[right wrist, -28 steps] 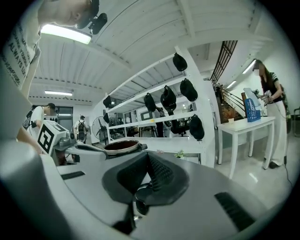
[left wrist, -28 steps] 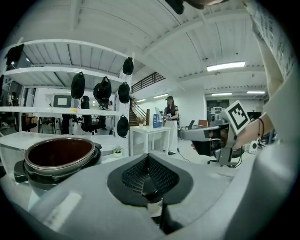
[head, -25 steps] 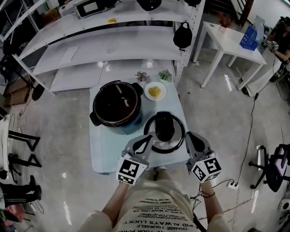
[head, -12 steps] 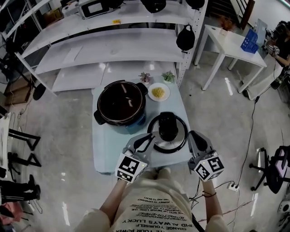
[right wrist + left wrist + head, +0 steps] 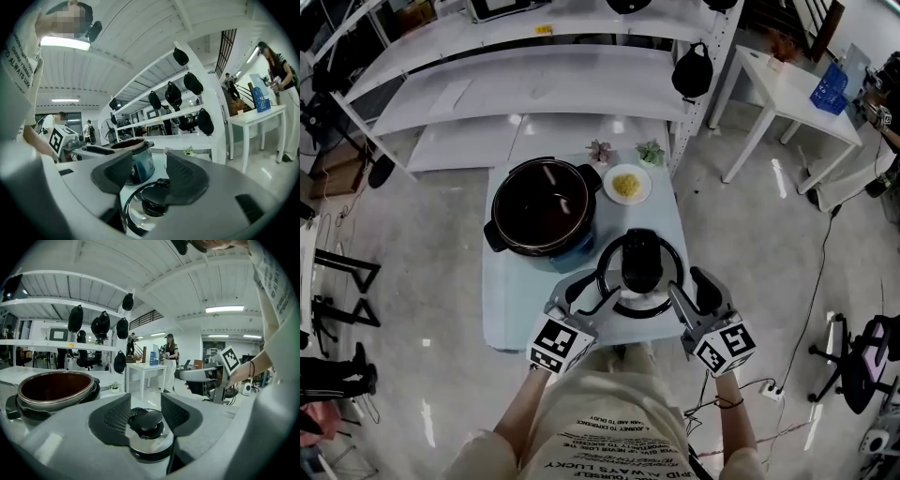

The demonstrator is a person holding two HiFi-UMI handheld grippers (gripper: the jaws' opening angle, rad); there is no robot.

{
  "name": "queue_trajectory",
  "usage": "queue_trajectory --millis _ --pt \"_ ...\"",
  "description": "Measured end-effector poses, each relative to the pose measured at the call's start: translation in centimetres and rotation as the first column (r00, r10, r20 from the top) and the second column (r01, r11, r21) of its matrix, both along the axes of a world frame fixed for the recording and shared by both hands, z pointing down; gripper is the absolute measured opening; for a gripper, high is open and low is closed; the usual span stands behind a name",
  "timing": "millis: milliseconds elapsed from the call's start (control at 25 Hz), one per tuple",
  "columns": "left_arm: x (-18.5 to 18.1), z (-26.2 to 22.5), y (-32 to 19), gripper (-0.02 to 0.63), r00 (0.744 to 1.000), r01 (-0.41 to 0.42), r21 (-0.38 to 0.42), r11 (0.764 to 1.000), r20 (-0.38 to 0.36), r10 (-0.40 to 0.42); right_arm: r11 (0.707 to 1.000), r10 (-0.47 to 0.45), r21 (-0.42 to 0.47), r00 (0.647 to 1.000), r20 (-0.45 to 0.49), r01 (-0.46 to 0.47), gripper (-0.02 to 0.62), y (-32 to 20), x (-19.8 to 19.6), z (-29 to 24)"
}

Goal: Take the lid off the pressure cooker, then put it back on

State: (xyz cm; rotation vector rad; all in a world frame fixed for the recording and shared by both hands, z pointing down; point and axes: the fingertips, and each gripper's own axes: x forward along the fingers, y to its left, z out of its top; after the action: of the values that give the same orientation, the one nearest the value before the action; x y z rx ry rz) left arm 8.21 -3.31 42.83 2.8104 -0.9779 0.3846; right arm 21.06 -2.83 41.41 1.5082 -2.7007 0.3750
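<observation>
On the small blue table (image 5: 514, 314), the lid (image 5: 639, 272) lies flat just beside the open pressure cooker (image 5: 539, 208), on its right and nearer the person. The left gripper (image 5: 589, 292) sits at the lid's left near rim and the right gripper (image 5: 692, 292) at its right near rim. Both pairs of jaws are opening, and the lid shows in each gap with the pads clear of it. A plate (image 5: 624, 186) of yellow food (just behind the lid) stands to the cooker's right.
</observation>
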Motion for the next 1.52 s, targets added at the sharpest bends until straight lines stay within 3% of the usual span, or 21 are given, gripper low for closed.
queue_trajectory --millis 80,280,600,880,1000,1160,1400,1520 --pt "0.5 0.6 -0.1 0.237 1.000 -0.002 -0.019 1.000 0.006 0.002 0.999 -0.040 -0.026 0.999 0.001 0.040 0.237 -0.4 0.0 0.7" --pt "1.8 2.8 -0.3 0.305 0.997 -0.028 -0.073 0.997 0.064 0.033 0.983 -0.166 -0.080 0.986 -0.021 0.164 0.293 -1.4 -0.1 2.7" --pt "3.7 5.9 -1.2 0.313 0.987 -0.031 -0.108 0.994 0.151 0.047 0.931 -0.351 -0.141 0.933 -0.082 0.338 0.316 -2.8 -0.6 6.6" --pt "4.7 9.0 -2.7 0.316 0.963 -0.078 -0.123 0.989 0.247 0.107 0.857 -0.511 -0.174 0.844 -0.162 0.485 0.318 -3.9 -1.8 10.0" --pt "5.4 10.5 -2.7 0.316 0.939 -0.143 -0.134 0.981 0.295 0.177 0.816 -0.576 -0.187 0.796 -0.189 0.546 0.318 -4.1 -2.5 11.4" --pt "6.3 12.6 -2.7 0.316 0.880 -0.254 -0.152 0.955 0.374 0.293 0.767 -0.641 -0.209 0.739 -0.208 0.607 0.318 -4.0 -3.1 12.8" --pt "6.9 13.9 -3.3 0.316 0.840 -0.332 -0.163 0.929 0.397 0.369 0.710 -0.704 -0.240 0.670 -0.237 0.662 0.316 -3.9 -3.8 14.7" --pt "7.3 14.4 -3.4 0.316 0.829 -0.364 -0.166 0.916 0.390 0.400 0.698 -0.716 -0.263 0.649 -0.255 0.667 0.316 -3.9 -3.8 15.5"
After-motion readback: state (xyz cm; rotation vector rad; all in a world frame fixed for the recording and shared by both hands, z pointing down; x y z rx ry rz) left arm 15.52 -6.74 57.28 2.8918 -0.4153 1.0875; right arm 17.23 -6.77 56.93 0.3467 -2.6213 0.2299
